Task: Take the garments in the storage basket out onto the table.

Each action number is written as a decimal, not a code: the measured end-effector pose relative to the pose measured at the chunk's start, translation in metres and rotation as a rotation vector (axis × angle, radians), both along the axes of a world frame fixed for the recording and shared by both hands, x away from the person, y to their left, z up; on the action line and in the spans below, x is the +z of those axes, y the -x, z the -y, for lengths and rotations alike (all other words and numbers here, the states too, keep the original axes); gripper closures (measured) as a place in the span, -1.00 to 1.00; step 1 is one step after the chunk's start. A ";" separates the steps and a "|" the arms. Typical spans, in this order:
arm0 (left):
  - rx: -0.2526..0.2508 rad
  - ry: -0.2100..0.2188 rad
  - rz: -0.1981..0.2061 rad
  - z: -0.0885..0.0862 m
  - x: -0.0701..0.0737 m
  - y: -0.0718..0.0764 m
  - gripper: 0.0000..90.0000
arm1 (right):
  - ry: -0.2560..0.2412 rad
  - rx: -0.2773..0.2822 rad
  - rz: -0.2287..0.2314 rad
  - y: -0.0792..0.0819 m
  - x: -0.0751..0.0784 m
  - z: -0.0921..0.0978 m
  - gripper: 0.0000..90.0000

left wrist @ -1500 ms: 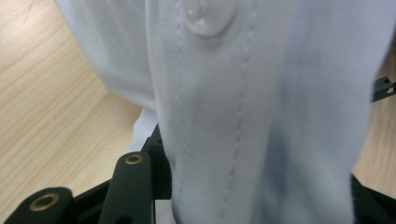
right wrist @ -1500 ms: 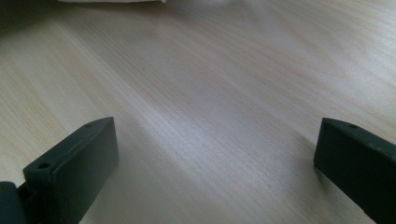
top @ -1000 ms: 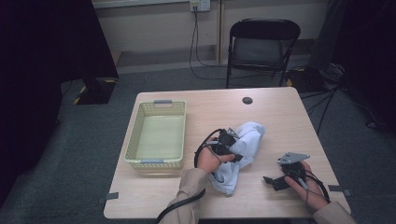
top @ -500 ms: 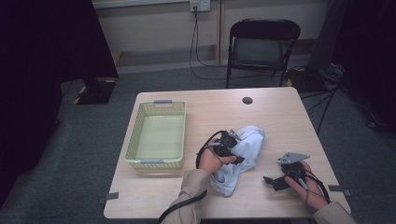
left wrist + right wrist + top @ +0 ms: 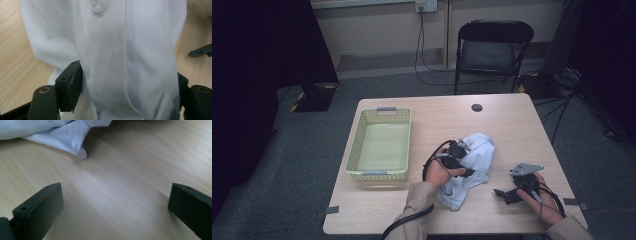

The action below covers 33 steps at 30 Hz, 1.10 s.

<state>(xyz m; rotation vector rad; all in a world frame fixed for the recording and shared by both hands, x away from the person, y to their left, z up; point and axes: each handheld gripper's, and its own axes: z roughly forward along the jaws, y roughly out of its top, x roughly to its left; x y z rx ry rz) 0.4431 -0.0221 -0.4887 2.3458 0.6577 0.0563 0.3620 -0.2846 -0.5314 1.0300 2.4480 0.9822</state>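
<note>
A crumpled white button-up shirt (image 5: 478, 149) lies on the wooden table (image 5: 512, 125), right of centre. My left gripper (image 5: 463, 161) is pushed into its left side. In the left gripper view the jaws stand wide apart with the shirt's button placket (image 5: 130, 50) bunched between them, so my left gripper (image 5: 128, 85) is open around the cloth. My right gripper (image 5: 506, 194) rests low near the front right edge, pointing left toward the shirt. Its jaws are open over bare wood, with my right gripper (image 5: 115, 202) a short way from a corner of the shirt (image 5: 50, 132).
A pale yellow-green plastic basket (image 5: 379, 175) with nothing in it stands on the left half of the table. A small black round disc (image 5: 477, 107) sits near the far edge. A black folding chair (image 5: 492, 50) stands behind the table.
My left gripper has edged slightly to the right, deeper into the shirt. The right gripper has stayed where it was.
</note>
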 end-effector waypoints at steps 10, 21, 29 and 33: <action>0.033 0.039 -0.007 -0.002 0.005 0.000 -0.60 | 0.000 0.000 0.000 0.000 0.000 0.000 -1.00; 0.040 0.072 0.011 -0.010 0.015 0.003 -0.82 | -0.001 0.000 0.000 0.000 0.000 0.000 -1.00; 0.040 0.132 0.011 -0.022 0.023 0.007 -0.97 | 0.000 0.000 0.000 0.000 0.000 0.000 -1.00; 0.043 0.168 0.020 -0.029 0.026 0.009 -0.96 | 0.000 0.000 0.000 0.000 0.000 0.000 -1.00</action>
